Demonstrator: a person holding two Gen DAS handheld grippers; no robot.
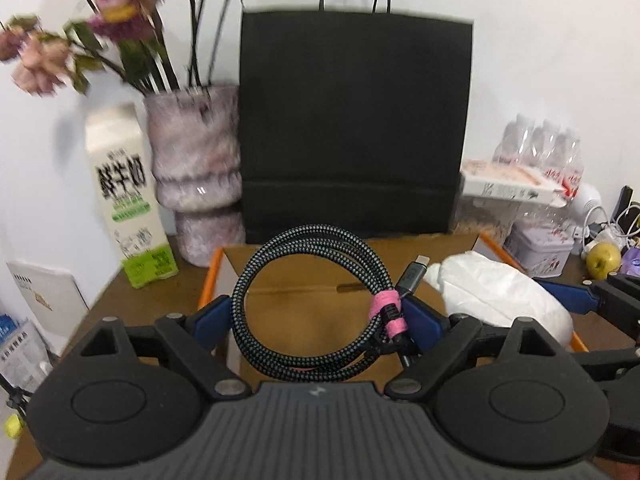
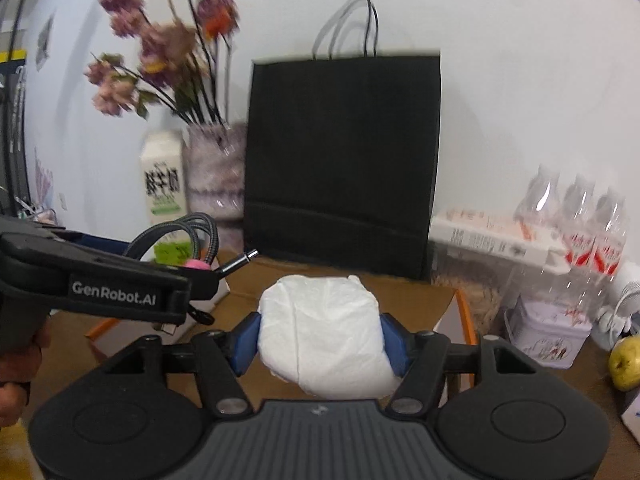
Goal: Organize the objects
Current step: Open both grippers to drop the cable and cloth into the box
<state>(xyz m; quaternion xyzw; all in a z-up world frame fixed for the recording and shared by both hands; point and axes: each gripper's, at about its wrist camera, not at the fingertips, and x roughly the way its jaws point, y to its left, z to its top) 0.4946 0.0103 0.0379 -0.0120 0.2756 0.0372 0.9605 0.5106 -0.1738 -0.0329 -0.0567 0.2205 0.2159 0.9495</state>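
Note:
My left gripper (image 1: 318,316) is shut on a coiled braided cable (image 1: 312,300) bound with a pink tie, and holds it above an open cardboard box (image 1: 320,312) with orange edges. My right gripper (image 2: 320,340) is shut on a white plastic-wrapped bundle (image 2: 324,332), held over the same box (image 2: 444,300). The bundle also shows in the left wrist view (image 1: 500,296), right of the cable. The left gripper and cable (image 2: 176,236) show at the left of the right wrist view.
A black paper bag (image 1: 356,128) stands behind the box against the wall. A flower vase (image 1: 196,176) and milk carton (image 1: 128,200) stand left. Clear bottles (image 2: 576,220), a tin (image 2: 548,332), a flat box (image 2: 492,232) and a green apple (image 2: 626,362) sit right.

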